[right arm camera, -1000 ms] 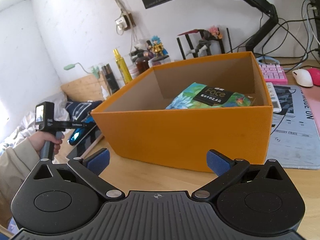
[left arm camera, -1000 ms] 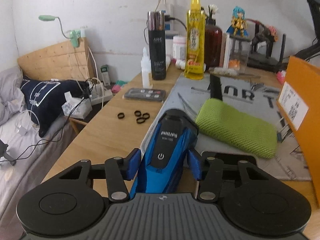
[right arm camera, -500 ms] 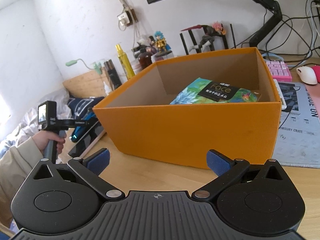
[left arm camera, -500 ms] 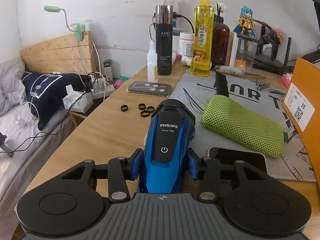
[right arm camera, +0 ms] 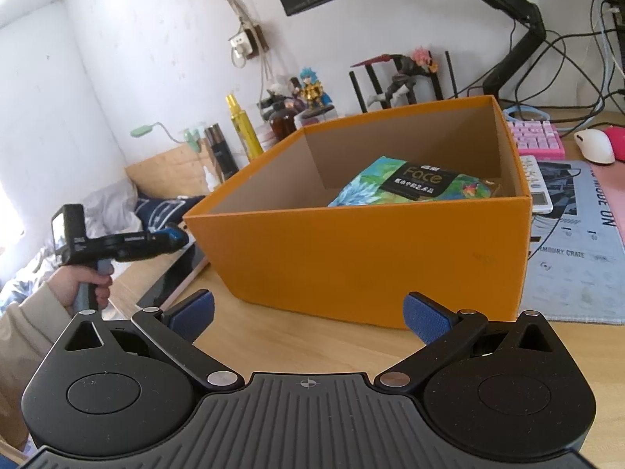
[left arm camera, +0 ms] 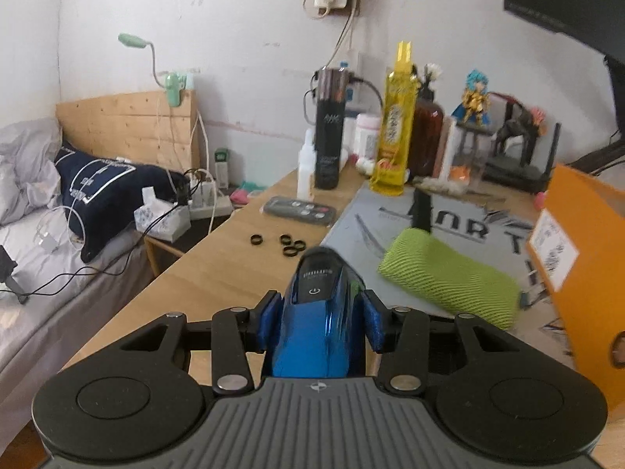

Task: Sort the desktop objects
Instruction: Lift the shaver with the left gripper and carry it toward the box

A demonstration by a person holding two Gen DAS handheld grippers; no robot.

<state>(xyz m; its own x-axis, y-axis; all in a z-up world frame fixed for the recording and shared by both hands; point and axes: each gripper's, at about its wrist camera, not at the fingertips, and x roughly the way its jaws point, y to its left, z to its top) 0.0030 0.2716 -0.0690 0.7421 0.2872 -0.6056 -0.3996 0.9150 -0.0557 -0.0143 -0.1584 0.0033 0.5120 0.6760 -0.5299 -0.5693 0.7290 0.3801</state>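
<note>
My left gripper [left arm camera: 318, 322] is shut on a blue Philips shaver [left arm camera: 316, 312] and holds it above the wooden desk, left of the orange box [left arm camera: 578, 258]. From the right wrist view the left gripper [right arm camera: 172, 240] hangs in the air just left of the orange box [right arm camera: 371, 258], with the shaver tip [right arm camera: 177, 236] showing. A green tissue pack [right arm camera: 410, 185] lies inside the box. My right gripper [right arm camera: 308, 316] is open and empty, in front of the box's near wall. A green mesh pouch [left arm camera: 449, 283] lies on the grey desk mat.
Several black rings [left arm camera: 289, 244] and a remote [left arm camera: 300, 209] lie on the desk. Bottles [left arm camera: 394, 125] and figurines [left arm camera: 474, 97] stand at the back. A tablet [right arm camera: 172, 277] lies left of the box. A pink keyboard [right arm camera: 537, 138] and mouse [right arm camera: 593, 146] are at the right. A bed [left arm camera: 47, 242] is left.
My left gripper has lifted the shaver higher and tilted it up, moving towards the orange box. My right gripper has stayed open, shifting slightly nearer the box.
</note>
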